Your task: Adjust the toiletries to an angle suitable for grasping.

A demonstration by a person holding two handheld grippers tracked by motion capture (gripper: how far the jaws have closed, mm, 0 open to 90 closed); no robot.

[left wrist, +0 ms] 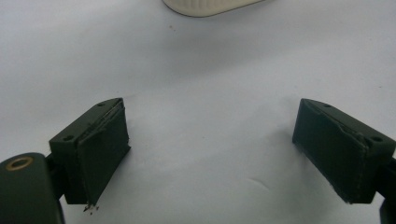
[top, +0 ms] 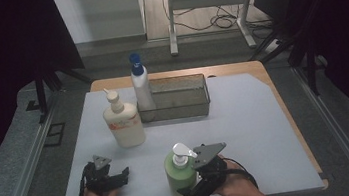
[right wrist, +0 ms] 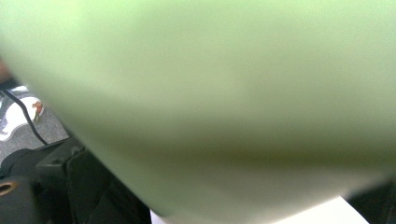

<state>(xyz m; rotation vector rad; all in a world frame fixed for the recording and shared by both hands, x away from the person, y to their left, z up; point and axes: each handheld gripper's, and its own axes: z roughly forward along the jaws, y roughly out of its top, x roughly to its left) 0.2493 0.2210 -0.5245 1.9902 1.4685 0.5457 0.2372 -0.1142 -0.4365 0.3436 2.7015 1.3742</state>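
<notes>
A green pump bottle (top: 181,174) with a white pump head stands near the table's front edge. My right gripper (top: 194,185) has its jaws on either side of the bottle's body and is shut on it. Seen from the right gripper view, the green bottle (right wrist: 205,93) is blurred and very close, with one black jaw at the lower left. My left gripper (top: 122,177) rests open on the white sheet at the front left. In the left gripper view its jaws stand wide apart with nothing between them, and the base of a cream bottle (left wrist: 205,7) lies ahead.
A cream pump bottle (top: 124,122) stands left of centre. Behind it, a white bottle with a blue cap (top: 140,84) sits in the left end of a metal mesh basket (top: 183,99). The white sheet (top: 250,119) covers a wooden table.
</notes>
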